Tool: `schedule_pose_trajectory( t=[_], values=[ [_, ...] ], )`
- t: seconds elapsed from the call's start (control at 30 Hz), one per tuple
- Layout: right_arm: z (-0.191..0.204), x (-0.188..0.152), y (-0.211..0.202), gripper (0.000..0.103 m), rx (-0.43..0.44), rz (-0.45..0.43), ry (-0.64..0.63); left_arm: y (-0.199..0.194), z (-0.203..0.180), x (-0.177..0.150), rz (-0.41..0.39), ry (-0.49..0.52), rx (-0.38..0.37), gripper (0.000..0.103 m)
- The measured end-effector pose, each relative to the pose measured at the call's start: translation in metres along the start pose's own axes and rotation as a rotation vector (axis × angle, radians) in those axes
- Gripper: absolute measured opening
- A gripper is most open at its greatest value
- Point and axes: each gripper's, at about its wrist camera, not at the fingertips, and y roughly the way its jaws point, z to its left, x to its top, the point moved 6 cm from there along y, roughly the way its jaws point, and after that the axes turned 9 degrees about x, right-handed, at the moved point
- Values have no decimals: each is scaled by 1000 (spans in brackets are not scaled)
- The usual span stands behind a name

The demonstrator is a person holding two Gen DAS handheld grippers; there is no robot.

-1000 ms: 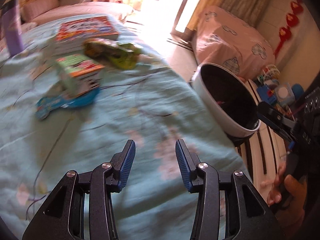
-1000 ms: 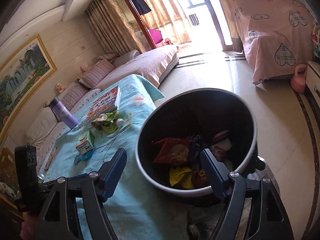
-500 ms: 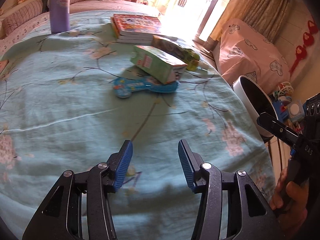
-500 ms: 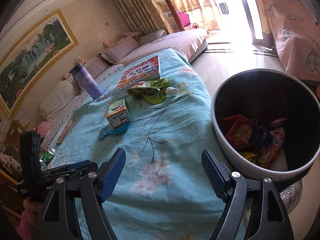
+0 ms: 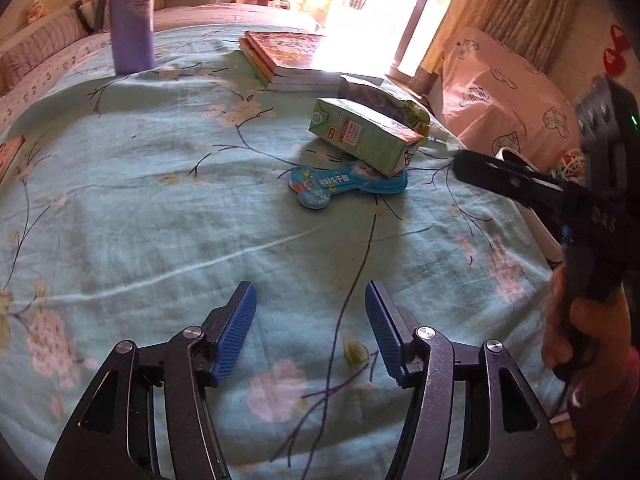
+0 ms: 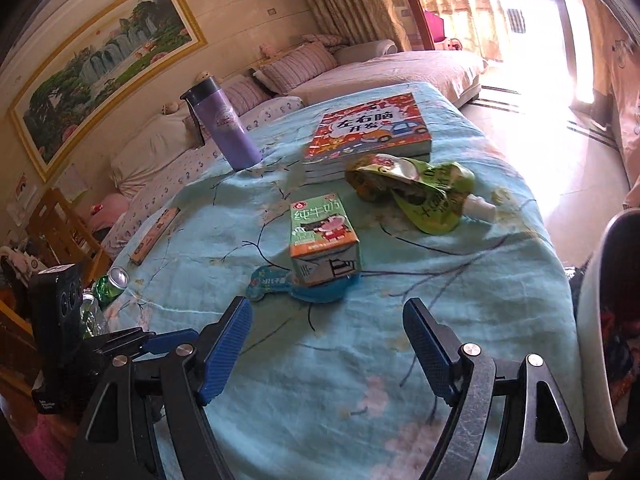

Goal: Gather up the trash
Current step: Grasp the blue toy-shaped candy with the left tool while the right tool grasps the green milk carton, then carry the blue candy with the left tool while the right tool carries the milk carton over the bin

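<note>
A green milk carton (image 5: 366, 136) (image 6: 322, 236) lies on a flat blue wrapper (image 5: 344, 186) (image 6: 280, 286) on the turquoise tablecloth. A crumpled green drink pouch (image 6: 420, 190) (image 5: 384, 100) lies just beyond it. My left gripper (image 5: 311, 326) is open and empty, well short of the carton. My right gripper (image 6: 327, 338) is open and empty, its jaws wide, just in front of the carton and wrapper. The white trash bin (image 6: 596, 320) with wrappers inside stands at the table's right edge.
A purple bottle (image 6: 226, 130) (image 5: 132, 16) and stacked books (image 6: 370, 132) (image 5: 292, 60) stand at the far side. A thin box (image 6: 154, 236) and a green can (image 6: 108, 286) sit at the left. The right gripper shows in the left wrist view (image 5: 520, 188).
Both grippers have swung away from the trash bin toward the table. The carton, wrapper and pouch are now nearer and centred; the bin has slid to the right edge.
</note>
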Motion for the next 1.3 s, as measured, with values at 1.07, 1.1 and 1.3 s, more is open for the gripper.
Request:
schedule_pose_trajectory(
  t=[1.07, 1.1, 1.3],
  values=[
    [-55, -32, -82, 50, -52, -144, 176, 50, -58, 59, -37, 366, 17, 34],
    [-56, -35, -85, 50, -53, -148, 184, 48, -62, 56, -34, 372, 22, 33],
    [-55, -47, -106, 50, -61, -181, 206, 28, -78, 29, -27, 340, 5, 33]
  ],
)
